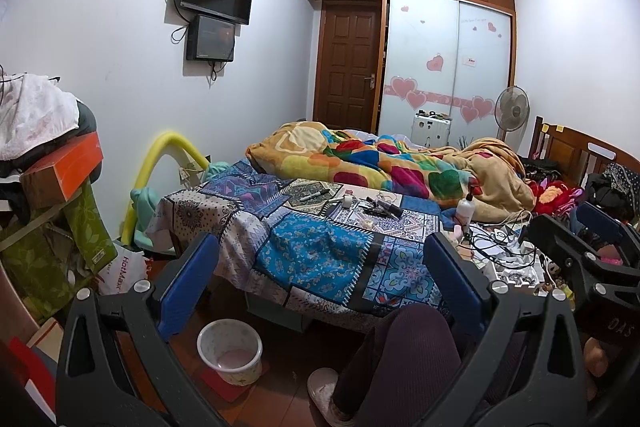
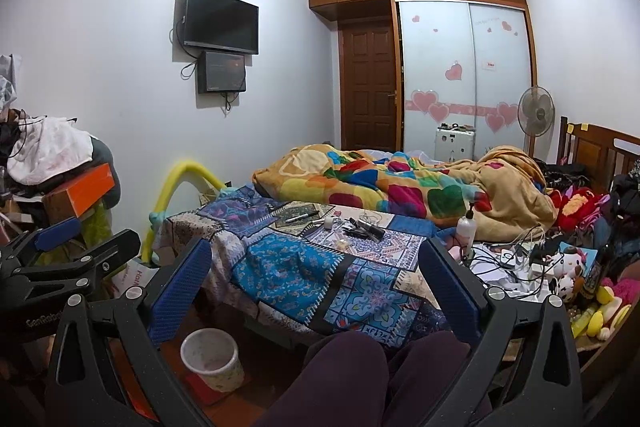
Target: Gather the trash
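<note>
Your left gripper (image 1: 320, 283) and right gripper (image 2: 316, 287) both hover with fingers spread wide, holding nothing, facing the patchwork-covered bed (image 2: 288, 259). The white wastebasket (image 1: 230, 351) stands on the floor below the bed's near edge, beside your slippered foot (image 1: 324, 387); small litter (image 2: 362, 225) lies on the cover.

A white, speckled wastebasket (image 1: 230, 357) stands upright and open on the floor beside the patchwork-covered desk (image 1: 320, 247); small scraps (image 1: 366, 223) lie near the desk's middle.
</note>
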`<state>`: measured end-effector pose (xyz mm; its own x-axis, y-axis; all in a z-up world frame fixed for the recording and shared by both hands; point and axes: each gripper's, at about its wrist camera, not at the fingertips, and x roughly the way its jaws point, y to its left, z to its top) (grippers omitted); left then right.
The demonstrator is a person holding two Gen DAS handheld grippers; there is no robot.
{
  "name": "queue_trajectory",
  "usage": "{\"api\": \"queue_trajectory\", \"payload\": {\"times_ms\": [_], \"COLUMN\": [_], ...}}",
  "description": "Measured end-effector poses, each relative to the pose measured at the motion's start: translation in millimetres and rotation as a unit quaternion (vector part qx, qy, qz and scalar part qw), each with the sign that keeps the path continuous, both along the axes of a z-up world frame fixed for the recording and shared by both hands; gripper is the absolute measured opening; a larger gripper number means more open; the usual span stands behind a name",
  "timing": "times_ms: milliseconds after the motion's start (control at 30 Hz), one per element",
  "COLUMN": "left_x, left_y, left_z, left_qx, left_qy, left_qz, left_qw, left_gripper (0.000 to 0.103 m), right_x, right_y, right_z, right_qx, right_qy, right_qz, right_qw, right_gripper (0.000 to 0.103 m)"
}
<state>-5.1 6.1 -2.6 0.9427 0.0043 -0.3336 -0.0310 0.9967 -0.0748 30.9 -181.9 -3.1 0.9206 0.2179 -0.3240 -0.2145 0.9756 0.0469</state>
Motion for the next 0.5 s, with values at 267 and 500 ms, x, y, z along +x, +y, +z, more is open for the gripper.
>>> {"api": "queue_trajectory", "payload": {"times_ms": [267, 500], "left_x": [4.2, 28.4], "left_y": [0.2, 1.8], "left_z": [-4.2, -8.8], "left_qx": [0.003, -0.005], "left_qy": [0.006, 0.020], "left_qz": [0.000, 0.000], "left_qw": [1.0000, 0.9998], "left_gripper": [0.103, 0.103], "right_x": [3.3, 17.2], "right_y": [6.2, 7.3], "right_z": [-3.0, -8.2], "right_qx": [0.003, 0.000], "right_qy": [0.014, 0.021], "right_qz": [0.005, 0.005], "right_qw": [1.000, 1.000], "right_gripper": [0.103, 0.103]}}
